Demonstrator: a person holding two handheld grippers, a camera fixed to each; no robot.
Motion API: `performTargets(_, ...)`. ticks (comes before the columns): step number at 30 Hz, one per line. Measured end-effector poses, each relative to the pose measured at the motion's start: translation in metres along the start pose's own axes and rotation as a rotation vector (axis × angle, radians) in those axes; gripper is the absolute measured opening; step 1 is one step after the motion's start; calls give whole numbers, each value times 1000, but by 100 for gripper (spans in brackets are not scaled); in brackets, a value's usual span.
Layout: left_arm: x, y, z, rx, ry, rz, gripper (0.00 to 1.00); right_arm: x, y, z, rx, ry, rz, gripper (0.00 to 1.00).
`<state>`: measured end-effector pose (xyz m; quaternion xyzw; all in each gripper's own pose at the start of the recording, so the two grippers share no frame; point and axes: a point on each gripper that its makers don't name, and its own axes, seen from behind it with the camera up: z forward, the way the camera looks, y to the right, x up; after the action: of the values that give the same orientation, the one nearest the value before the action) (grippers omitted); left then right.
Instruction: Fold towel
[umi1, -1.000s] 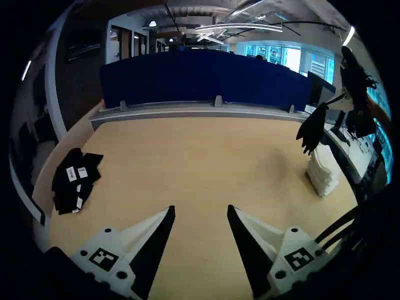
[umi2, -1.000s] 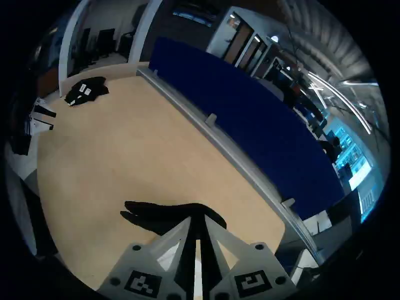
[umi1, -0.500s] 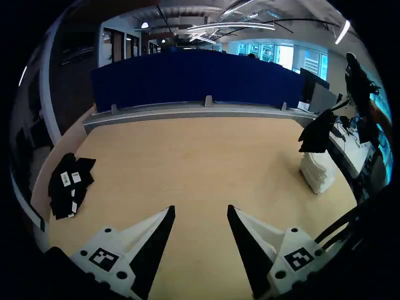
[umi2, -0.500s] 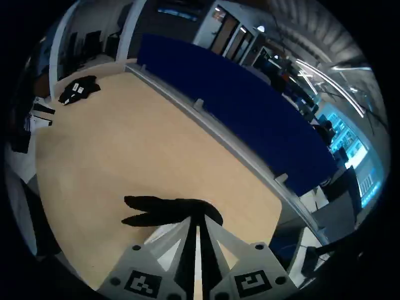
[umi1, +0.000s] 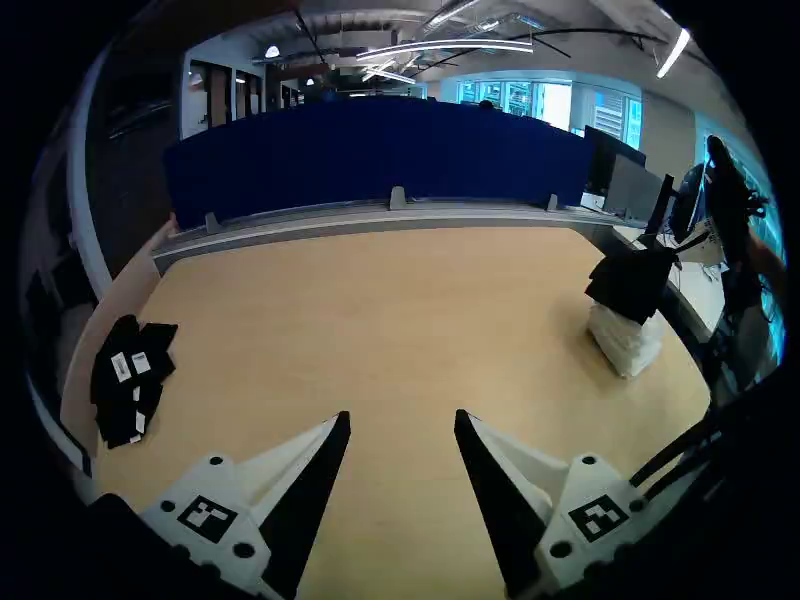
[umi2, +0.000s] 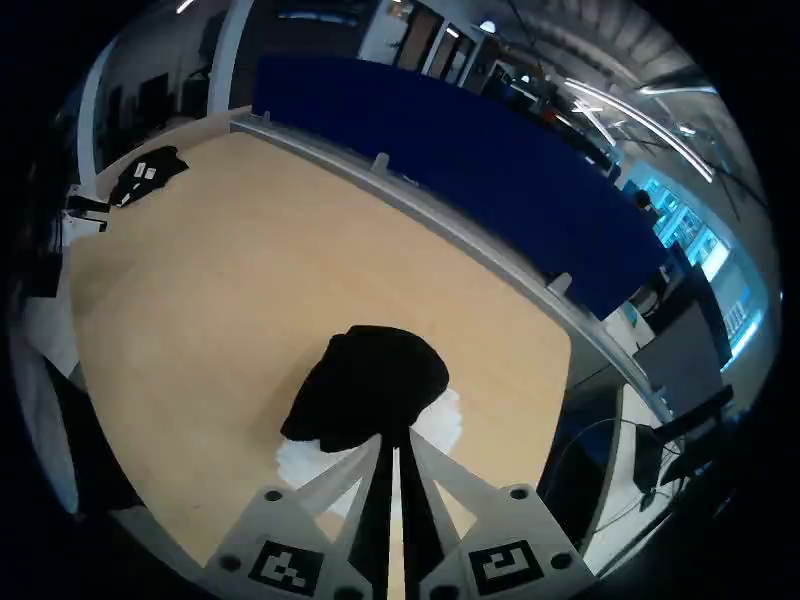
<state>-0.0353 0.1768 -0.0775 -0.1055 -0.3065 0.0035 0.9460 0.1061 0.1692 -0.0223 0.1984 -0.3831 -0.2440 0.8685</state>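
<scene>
The right gripper (umi2: 397, 447) has its fingers pinched narrow on the black towel (umi2: 365, 385), which drapes over a white stack (umi2: 441, 420) near the counter (umi1: 400, 300) edge. The left gripper (umi1: 400, 422) has its fingers spread wide and holding nothing, above the counter.

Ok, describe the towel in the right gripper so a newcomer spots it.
Find the blue partition behind the wooden table, then the white stack at the table's right end. The black towel drapes over that stack, pinched by the right gripper; the other black pile sits far left.
</scene>
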Motion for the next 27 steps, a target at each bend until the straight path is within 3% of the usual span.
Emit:
performTargets(9,2,10,0,-18,3,14,76,21,-12,1,17,37,13,4)
performTargets(18,2,2,-3,-6,13,2,77,56,-21,2,29,65,-23,4)
performTargets(27,-1,-7,-5,4,14,-7,77,53,-33,7,37,54,-29,4)
